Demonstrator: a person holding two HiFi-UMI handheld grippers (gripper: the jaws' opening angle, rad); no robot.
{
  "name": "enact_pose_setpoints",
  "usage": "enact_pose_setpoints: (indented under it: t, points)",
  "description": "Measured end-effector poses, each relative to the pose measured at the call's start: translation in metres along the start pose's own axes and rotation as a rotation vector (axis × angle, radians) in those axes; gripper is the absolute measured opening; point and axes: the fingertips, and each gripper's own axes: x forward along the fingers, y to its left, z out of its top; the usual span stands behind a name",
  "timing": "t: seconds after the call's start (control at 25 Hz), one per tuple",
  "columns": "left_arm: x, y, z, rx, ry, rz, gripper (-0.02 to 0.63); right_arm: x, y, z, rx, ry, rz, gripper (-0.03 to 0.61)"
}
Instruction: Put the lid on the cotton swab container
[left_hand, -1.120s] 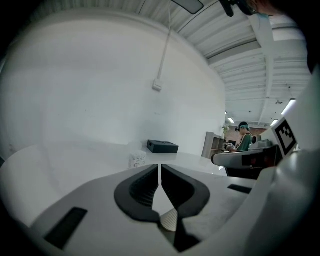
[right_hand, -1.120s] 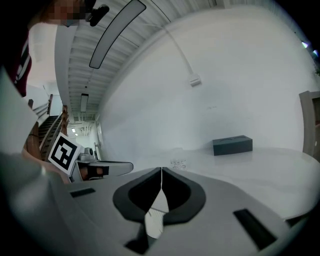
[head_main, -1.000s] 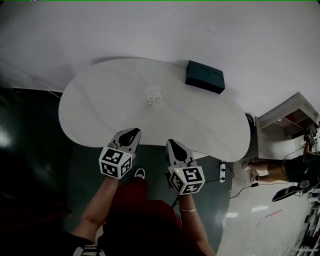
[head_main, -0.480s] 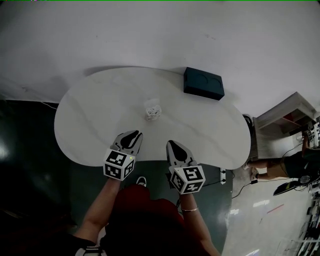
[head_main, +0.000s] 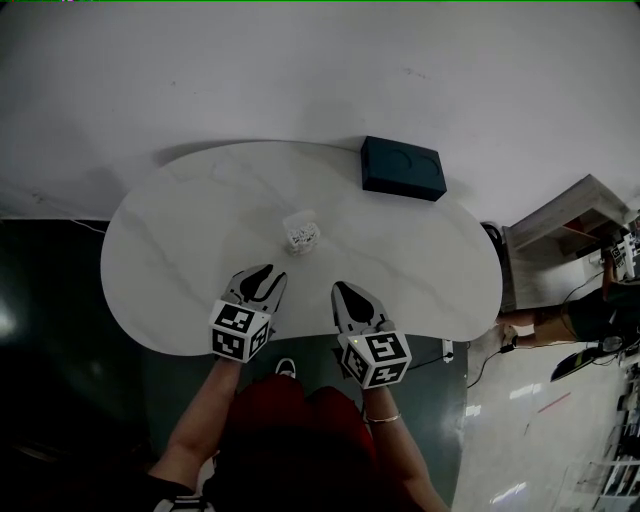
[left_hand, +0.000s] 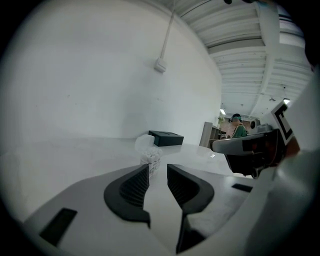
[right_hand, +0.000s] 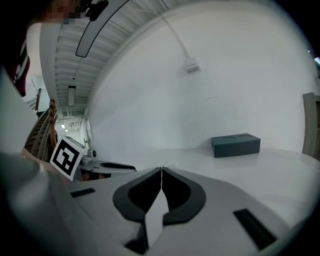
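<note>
Cotton swab container (head_main: 300, 233), left gripper (left_hand: 158, 172) jaws opening empty, right gripper (right_hand: 161, 171) closed

Dim, flat indoor light — heavy fisheye bending and dark vignetted corners, soft focus throughout.

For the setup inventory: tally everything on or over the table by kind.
Cotton swab container: 1
Dark box: 1
Tools: 2 (left tool, jaws opening, nothing between them; right tool, shut and empty)
Total: 4
</note>
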Motion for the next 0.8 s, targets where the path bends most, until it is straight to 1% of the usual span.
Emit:
enact_pose_setpoints:
  t: [0.2,0.44,0.6,0.8]
  points:
    - [0.015,0.005,-0.002,0.034,0.032,-0.016,0.128,0.005,-0.01,0.001,0.001,0.01,-0.021,0.015]
    - [0.038,0.012,-0.004,0.076,0.075,-0.028,0.188,0.012,-0.028,0.012,-0.013,0.002,-0.034,0.015]
    - [0.053,0.018,-0.01,0.084,0.11,-0.029,0.225,0.023,-0.039,0.018,-0.021,0.008,-0.016,0.016]
    - [0.069,0.025,-0.012,0.095,0.132,-0.037,0.242,0.042,-0.049,0.029,-0.05,0.02,0.024,0.016]
